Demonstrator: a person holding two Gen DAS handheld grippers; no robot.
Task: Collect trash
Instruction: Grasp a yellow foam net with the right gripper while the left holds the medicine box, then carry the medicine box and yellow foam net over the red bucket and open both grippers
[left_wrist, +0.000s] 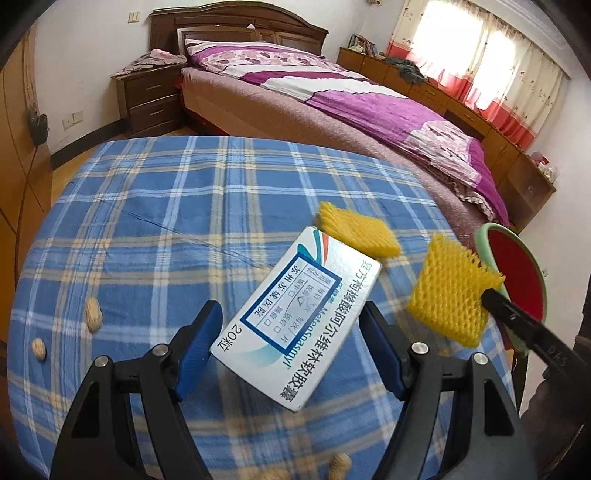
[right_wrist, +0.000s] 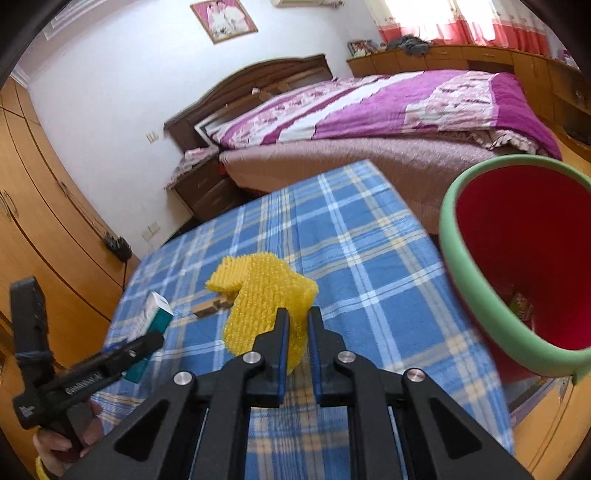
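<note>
The right gripper (right_wrist: 297, 314) has its fingers pinched on a yellow foam net (right_wrist: 266, 306), lifted off the desk (left_wrist: 155, 206) beside the red bin (right_wrist: 517, 258). The left gripper (left_wrist: 291, 321) holds a white medicine box (left_wrist: 299, 317) between wide fingers, printed "20粒" and "MeteoSpasmyl". Another foam net (left_wrist: 362, 232) lies behind it.

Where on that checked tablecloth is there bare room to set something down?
The far half of the tablecloth, beyond the medicine box, is bare. It is crowded near the bin: two yellow foam nets, with peanuts at the left edge.
</note>
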